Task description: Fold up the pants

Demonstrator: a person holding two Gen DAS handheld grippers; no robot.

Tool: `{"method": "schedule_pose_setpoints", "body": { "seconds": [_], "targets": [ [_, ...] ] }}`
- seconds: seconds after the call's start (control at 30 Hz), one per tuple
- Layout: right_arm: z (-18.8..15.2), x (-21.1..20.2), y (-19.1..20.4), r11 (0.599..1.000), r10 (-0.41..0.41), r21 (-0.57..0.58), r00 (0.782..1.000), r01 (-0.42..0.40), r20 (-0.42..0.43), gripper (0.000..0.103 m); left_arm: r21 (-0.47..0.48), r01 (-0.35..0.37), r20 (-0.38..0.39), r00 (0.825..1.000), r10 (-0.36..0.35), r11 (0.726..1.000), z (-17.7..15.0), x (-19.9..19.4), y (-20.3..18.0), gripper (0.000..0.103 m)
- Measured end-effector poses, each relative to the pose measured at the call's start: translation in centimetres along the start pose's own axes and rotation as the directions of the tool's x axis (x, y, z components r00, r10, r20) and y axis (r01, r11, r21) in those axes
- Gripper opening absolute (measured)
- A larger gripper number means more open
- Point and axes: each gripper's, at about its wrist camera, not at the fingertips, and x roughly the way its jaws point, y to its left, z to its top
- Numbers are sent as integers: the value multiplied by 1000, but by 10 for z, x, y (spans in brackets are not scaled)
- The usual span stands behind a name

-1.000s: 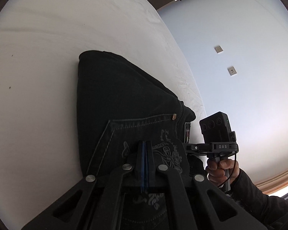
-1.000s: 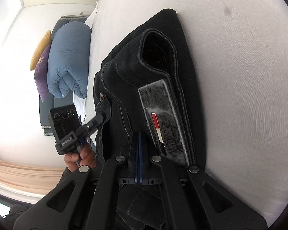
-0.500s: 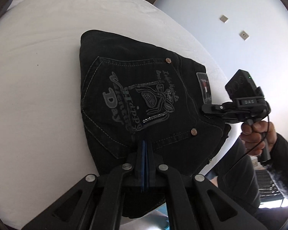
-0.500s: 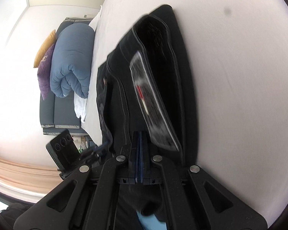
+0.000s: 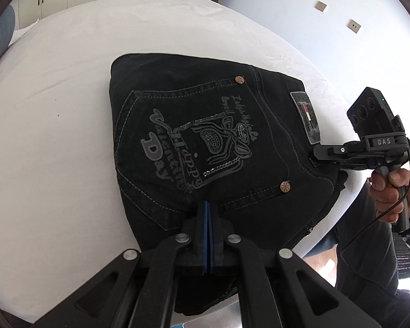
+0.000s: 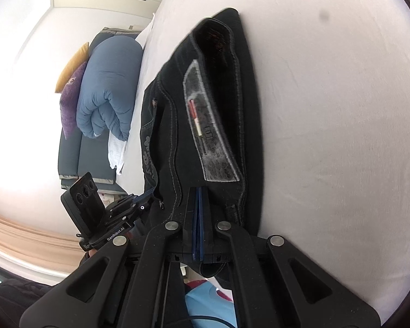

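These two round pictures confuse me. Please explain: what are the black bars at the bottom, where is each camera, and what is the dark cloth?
No robot here: a person holds a hand tool with two fingers in each hand. A wide-angle camera on each tool looks along its fingers, so the black bars are the tool itself. The left gripper and the right gripper are both shut on the black pants, each at the edge nearest its own camera. The pants lie folded on a white bed, back pocket up. Each view also shows the other tool from the side.
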Motion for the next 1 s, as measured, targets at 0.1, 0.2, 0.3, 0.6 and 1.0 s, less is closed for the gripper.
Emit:
{"method": "schedule_pose_setpoints", "body": {
  "seconds": [0.1, 0.2, 0.3, 0.6, 1.0],
  "targets": [
    [-1, -22, 18, 1000, 9, -29, 999, -8, 45, 15, 30, -55, 22, 998, 55, 998, 1, -20, -10, 23],
    [-3, -49, 31, 997, 3, -73, 993, 6, 117, 46, 5, -79, 149, 986, 77, 997, 4, -57, -10, 85],
    [3, -60, 25, 996, -66, -51, 986, 74, 150, 66, -64, -77, 176, 981, 87, 995, 15, -73, 12, 87],
    [27, -38, 7, 982, -188, -8, 977, 190, 98, 66, -210, -30, 45, 998, 40, 977, 29, -26, 62, 85],
    [76, 1, 7, 961, -276, 22, 961, 276, 21, 41, -222, 9, -74, 997, -26, 975, 47, 20, 61, 51]
  ]
}}
